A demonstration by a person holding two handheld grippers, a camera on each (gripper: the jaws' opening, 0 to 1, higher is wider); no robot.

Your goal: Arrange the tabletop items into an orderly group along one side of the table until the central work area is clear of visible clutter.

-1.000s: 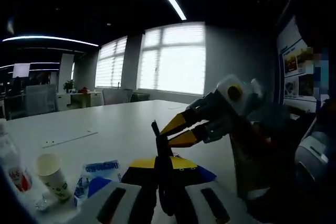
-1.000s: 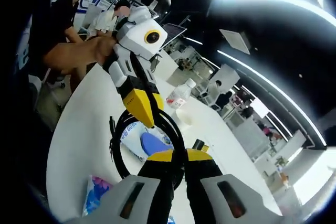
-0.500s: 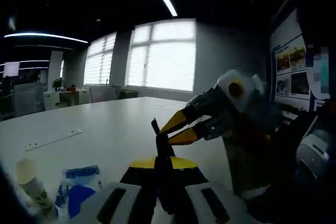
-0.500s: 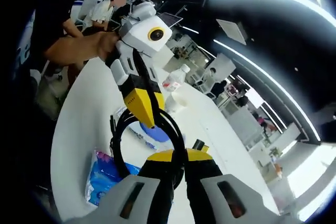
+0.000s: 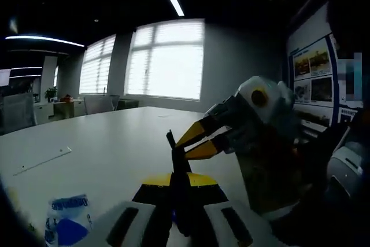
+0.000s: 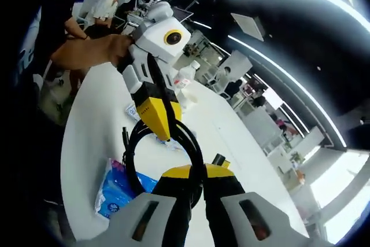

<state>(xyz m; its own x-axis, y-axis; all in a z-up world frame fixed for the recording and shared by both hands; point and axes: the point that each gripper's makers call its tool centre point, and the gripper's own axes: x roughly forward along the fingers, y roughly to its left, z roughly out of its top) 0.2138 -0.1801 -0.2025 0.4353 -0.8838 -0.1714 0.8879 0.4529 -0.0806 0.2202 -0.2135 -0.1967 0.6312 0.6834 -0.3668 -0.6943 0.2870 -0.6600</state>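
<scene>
A black cable (image 6: 130,163) is coiled into a loop and hangs above the white table (image 6: 92,114), held by both grippers. My right gripper (image 6: 196,172) is shut on the loop's near side. My left gripper (image 6: 160,126), white with yellow tips, comes in from the left and is shut on the loop's far side. In the left gripper view, my left gripper (image 5: 179,180) clamps the cable (image 5: 172,153), whose black end sticks up. The right gripper (image 5: 189,145) closes on it from the right.
A blue and white packet (image 5: 66,228) lies on the table (image 5: 110,143) at lower left. Under the loop lies a blue packet (image 6: 117,192). Further off are a second packet (image 6: 134,111), a cup (image 6: 188,98) and a bottle (image 6: 184,76). A hand (image 6: 92,53) holds the left gripper.
Both views have swung while the grippers keep their hold on the cable. The cup and bottle have slid out of the left gripper view. The blue packet now shows under the loop.
</scene>
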